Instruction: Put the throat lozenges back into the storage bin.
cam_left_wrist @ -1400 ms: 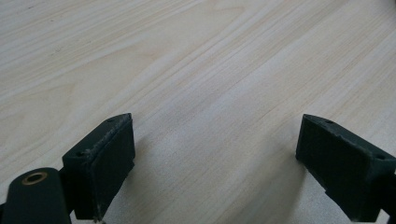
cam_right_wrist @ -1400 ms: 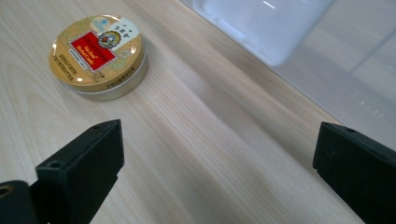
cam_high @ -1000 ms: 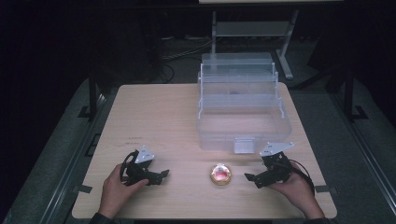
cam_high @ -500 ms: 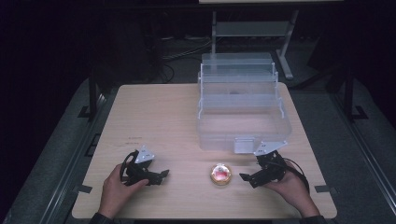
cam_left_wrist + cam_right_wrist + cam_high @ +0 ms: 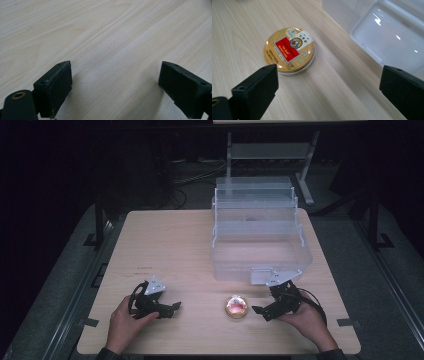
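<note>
High view: a round tin [image 5: 236, 306] lies near the front of the table [image 5: 170, 245], just before a clear plastic box [image 5: 257, 237]; the left hand-held gripper [image 5: 172, 307] rests well apart, the right hand-held gripper [image 5: 257, 310] just beside the tin. Left gripper view: jaws spread wide over bare wood, holding nothing. Right gripper view: jaws wide apart, empty; the gold, red-labelled tin lies just beyond the left-hand jaw.

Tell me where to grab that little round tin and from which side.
Grip the round tin across its low metal side wall, jaws on opposite edges. It lies flat, lid up, so coming down from above probably suits best. The open right gripper sits just beside it; the clear plastic bin stands behind, leaving the sides free.
</note>
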### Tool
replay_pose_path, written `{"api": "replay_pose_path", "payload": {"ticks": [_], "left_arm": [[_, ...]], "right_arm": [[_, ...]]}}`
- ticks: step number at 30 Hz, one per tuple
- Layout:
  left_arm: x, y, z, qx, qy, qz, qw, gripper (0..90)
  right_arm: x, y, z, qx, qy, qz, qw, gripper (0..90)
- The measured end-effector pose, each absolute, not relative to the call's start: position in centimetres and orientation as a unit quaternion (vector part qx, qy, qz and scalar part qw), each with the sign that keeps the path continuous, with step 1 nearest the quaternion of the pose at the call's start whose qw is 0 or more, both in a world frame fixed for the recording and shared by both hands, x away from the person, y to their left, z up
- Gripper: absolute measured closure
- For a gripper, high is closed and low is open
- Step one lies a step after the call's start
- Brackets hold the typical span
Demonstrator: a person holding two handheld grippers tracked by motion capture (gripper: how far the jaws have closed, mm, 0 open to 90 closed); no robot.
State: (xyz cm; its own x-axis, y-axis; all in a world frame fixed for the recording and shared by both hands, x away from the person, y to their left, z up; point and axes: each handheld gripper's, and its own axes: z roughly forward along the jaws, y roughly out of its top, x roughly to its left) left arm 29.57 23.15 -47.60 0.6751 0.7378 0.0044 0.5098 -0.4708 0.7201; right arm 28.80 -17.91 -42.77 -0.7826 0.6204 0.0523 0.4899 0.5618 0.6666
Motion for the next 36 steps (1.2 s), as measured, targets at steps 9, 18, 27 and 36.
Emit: {"api": "replay_pose_path", "payload": {"ticks": [9, 18, 27, 36], "left_arm": [[29.6, 23.2, -47.6, 0.843, 0.370, 0.160, 0.357, 10.9], [29.6, 23.1, -47.6, 0.843, 0.370, 0.160, 0.357, 10.9], [29.6, 23.2, -47.6, 0.843, 0.370, 0.160, 0.357, 10.9], [29.6, 23.2, -47.6, 0.843, 0.370, 0.160, 0.357, 10.9]], "right_arm": [[28.9, -17.0, -42.7, 0.304, 0.883, 0.346, 0.090, 1.7], [28.9, -15.7, -42.8, 0.292, 0.889, 0.342, 0.083, 1.8], [29.1, -14.8, -42.8, 0.280, 0.894, 0.340, 0.077, 1.8], [29.2, -13.5, -42.9, 0.268, 0.900, 0.336, 0.071, 1.8]]}}
